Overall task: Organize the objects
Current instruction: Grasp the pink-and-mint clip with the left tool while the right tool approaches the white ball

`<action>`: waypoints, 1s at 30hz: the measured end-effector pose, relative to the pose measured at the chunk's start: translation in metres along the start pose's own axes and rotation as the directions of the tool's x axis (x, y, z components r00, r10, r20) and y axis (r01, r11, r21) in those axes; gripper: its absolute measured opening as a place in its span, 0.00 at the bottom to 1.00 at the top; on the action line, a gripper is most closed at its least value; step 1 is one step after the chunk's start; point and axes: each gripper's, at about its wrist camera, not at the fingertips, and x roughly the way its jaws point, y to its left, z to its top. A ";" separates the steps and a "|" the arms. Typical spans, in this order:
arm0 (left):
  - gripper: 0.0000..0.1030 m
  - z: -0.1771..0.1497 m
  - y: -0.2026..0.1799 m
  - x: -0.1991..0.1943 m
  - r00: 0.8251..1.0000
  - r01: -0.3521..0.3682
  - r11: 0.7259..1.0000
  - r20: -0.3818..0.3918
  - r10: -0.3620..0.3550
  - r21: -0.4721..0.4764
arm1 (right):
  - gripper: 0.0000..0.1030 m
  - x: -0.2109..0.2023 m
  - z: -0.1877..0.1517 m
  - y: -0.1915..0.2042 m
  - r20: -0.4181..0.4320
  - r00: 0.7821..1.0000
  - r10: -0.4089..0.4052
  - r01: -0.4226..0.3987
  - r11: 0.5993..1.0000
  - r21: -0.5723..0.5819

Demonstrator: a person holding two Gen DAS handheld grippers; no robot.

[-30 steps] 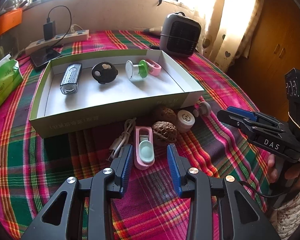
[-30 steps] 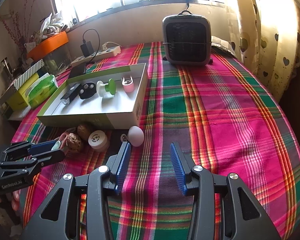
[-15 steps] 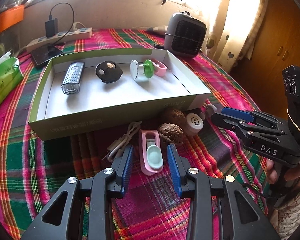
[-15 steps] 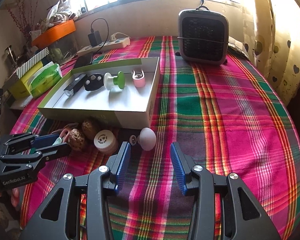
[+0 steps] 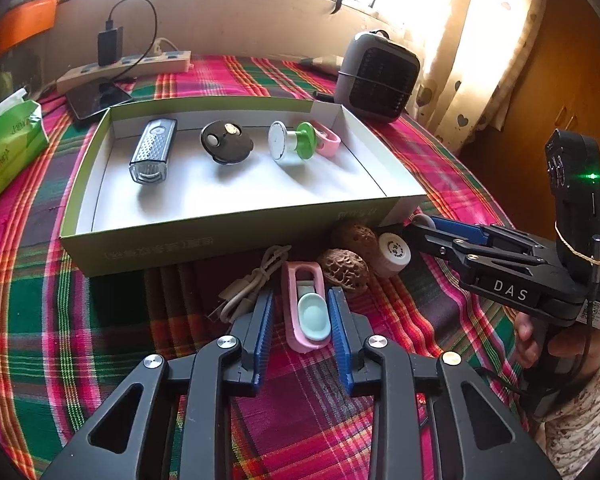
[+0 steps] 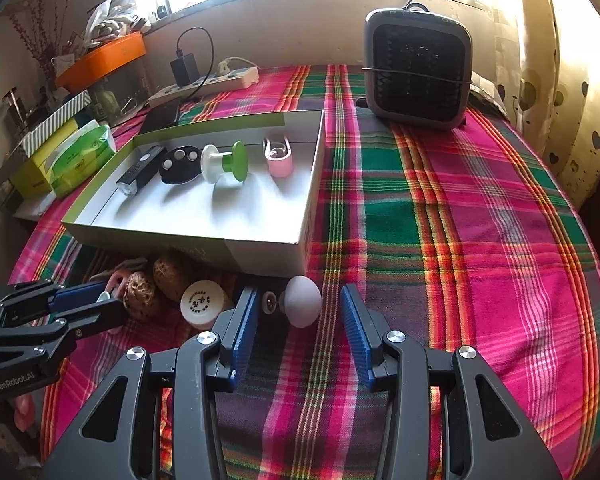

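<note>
Now the left gripper [image 5: 302, 312] is closing around the pink clip [image 5: 305, 306] without gripping yet; the right gripper [image 6: 296, 316] is hovering half open, empty, before the white egg-shaped piece [image 6: 302, 301].

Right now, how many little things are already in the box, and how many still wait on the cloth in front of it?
In the box: 4 (bike light, black fob, green-and-white spool, pink clip).
On the cloth: 6 (cable, pink-and-mint clip, two walnuts, white cap, white egg-shaped thing).
Total: 10

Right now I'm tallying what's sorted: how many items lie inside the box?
4, in a row along the far wall: flashlight, black fob, green-and-white spool, pink clip. None seems hidden.
</note>
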 end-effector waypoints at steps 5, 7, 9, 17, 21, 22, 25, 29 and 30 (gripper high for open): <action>0.21 0.000 0.002 0.000 1.000 0.000 1.000 0.001 0.001 -0.007 | 0.42 0.001 0.001 0.000 -0.001 1.000 -0.004 0.004 1.000 0.004; 0.20 0.000 0.002 0.000 1.000 -0.002 1.000 0.001 0.002 -0.008 | 0.42 0.001 0.001 0.001 0.000 1.000 -0.006 0.006 1.000 0.001; 0.18 0.000 0.002 0.000 1.000 -0.005 1.000 0.002 0.005 -0.009 | 0.42 0.001 0.000 0.001 0.002 1.000 -0.005 0.005 1.000 0.001; 0.17 0.000 0.004 0.000 1.000 -0.003 1.000 0.003 0.003 -0.016 | 0.32 0.001 0.000 0.003 0.006 1.000 -0.004 0.004 1.000 -0.010; 0.16 0.000 0.004 0.000 1.000 -0.006 1.000 0.002 0.006 -0.012 | 0.32 0.000 -0.001 0.001 0.010 1.000 -0.007 0.007 1.000 0.000; 0.16 0.000 0.003 0.000 1.000 -0.009 1.000 0.002 0.009 -0.007 | 0.32 -0.001 -0.002 0.001 0.011 1.000 -0.006 0.006 1.000 -0.001; 0.16 -0.001 0.003 -0.001 1.000 -0.012 1.000 0.002 0.012 -0.004 | 0.32 -0.002 -0.002 0.002 0.012 1.000 -0.004 0.004 1.000 -0.001; 0.15 -0.001 0.004 -0.002 1.000 -0.014 1.000 0.005 0.014 -0.002 | 0.32 -0.004 -0.004 0.003 0.013 1.000 -0.005 0.005 1.000 -0.001; 0.15 -0.002 0.004 -0.002 1.000 -0.017 1.000 0.005 0.017 -0.002 | 0.32 -0.004 -0.004 0.003 0.014 1.000 -0.006 0.006 1.000 -0.001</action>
